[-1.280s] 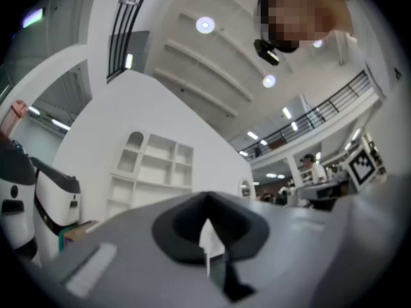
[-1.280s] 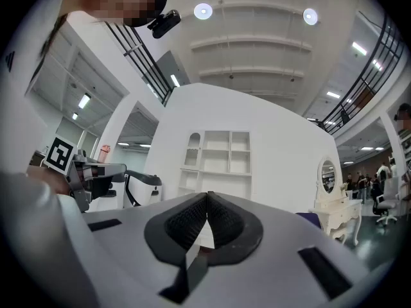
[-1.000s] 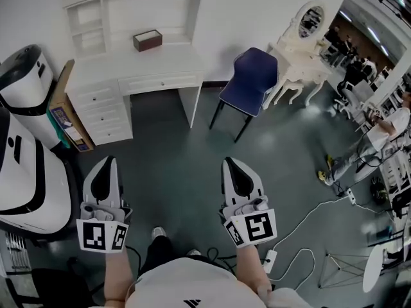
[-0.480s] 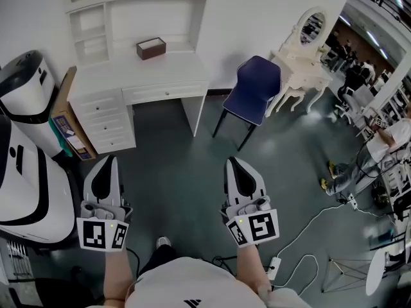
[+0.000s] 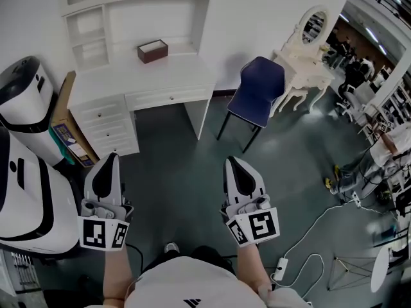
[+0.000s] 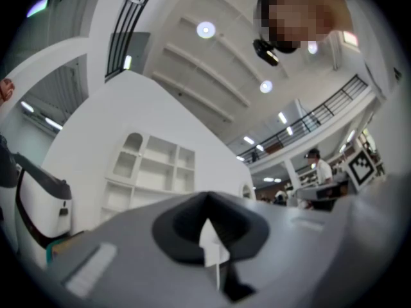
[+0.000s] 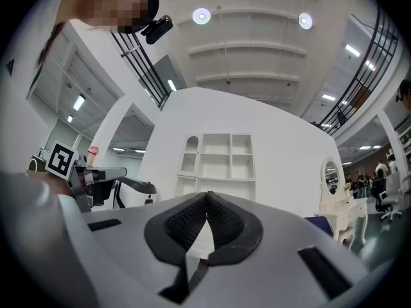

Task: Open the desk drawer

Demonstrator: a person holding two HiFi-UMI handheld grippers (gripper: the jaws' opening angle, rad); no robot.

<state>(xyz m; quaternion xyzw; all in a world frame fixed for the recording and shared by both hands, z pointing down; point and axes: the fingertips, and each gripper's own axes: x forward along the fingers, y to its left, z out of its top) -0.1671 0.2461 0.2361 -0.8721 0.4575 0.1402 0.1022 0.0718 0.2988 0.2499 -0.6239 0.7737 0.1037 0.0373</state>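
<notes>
My left claw (image 5: 108, 165) and right claw (image 5: 234, 167), both closed and empty, point toward the white desk (image 5: 128, 76), likely readying an approach; its drawer (image 5: 168, 97) sits shut, well ahead.

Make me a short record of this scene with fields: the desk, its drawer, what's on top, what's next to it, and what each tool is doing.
furniture: white desk against the wall, shelves above it
target: long drawer under the desktop, closed
on top: brown box
nearby: blue chair, right of the desk in the head view
left hand: left tool shut, empty, well short of the desk
right hand: right tool shut, empty, well short of the desk
</notes>
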